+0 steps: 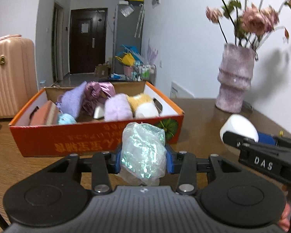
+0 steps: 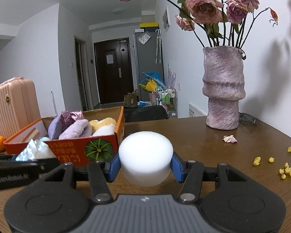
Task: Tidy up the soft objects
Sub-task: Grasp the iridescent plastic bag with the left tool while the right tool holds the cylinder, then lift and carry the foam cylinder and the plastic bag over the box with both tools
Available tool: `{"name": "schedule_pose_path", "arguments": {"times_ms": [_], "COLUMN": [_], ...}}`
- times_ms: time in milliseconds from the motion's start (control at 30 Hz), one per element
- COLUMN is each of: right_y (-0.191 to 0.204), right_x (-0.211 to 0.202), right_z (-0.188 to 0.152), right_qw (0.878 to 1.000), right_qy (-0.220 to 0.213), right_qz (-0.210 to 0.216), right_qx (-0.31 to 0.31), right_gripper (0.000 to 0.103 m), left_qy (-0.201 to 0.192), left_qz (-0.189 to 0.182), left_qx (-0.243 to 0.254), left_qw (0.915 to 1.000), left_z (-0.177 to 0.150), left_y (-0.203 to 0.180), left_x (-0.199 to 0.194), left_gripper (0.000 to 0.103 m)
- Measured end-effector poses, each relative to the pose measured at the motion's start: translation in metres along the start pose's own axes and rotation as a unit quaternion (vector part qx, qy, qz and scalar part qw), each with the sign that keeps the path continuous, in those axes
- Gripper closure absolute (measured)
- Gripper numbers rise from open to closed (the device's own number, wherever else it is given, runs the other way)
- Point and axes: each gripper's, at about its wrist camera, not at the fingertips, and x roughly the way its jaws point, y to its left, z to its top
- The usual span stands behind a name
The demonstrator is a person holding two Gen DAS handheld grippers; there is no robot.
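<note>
Left gripper (image 1: 143,158) clamped on a shiny plastic bag (image 1: 143,151), right gripper (image 2: 145,165) clamped on a white foam block (image 2: 145,157), both near the orange box (image 1: 97,137) on the table (image 1: 199,120).

Through the left wrist camera we saw our left tool (image 1: 144,156) clamped on a crinkly clear bag (image 1: 143,153) with iridescent green flecks, its blue pads pressing both sides. Just beyond it stood an orange box (image 1: 99,139) on the brown counter (image 1: 199,120), filled with soft things: a lilac knit (image 1: 72,101), a purple satin bundle (image 1: 99,94), a lavender plush (image 1: 117,107) and a yellow-and-white plush (image 1: 143,104). At right our right tool (image 1: 269,151) gripped a white puff (image 1: 239,129). A pink vase (image 1: 235,77) of dried roses stood by the wall, blurred. A pink suitcase (image 1: 9,77) stood at left.
</note>
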Motion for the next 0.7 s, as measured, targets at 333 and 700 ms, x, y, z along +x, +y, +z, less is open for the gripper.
{"name": "schedule_pose_path", "arguments": {"times_ms": [333, 700], "right_y": [0.031, 0.073], "right_x": [0.000, 0.014], "right_z": [0.010, 0.022], "right_qw": [0.999, 0.998], "right_qy": [-0.035, -0.053], "right_qz": [0.009, 0.035], "right_qx": [-0.009, -0.005], "right_gripper": [0.049, 0.049], "left_qy": [-0.037, -0.059], "left_qz": [0.010, 0.026], "left_qx": [-0.041, -0.074], "left_qw": [0.9984, 0.9952], "left_z": [0.020, 0.036], "left_y": [0.031, 0.066], "left_x": [-0.015, -0.014], "left_gripper": [0.061, 0.061]}}
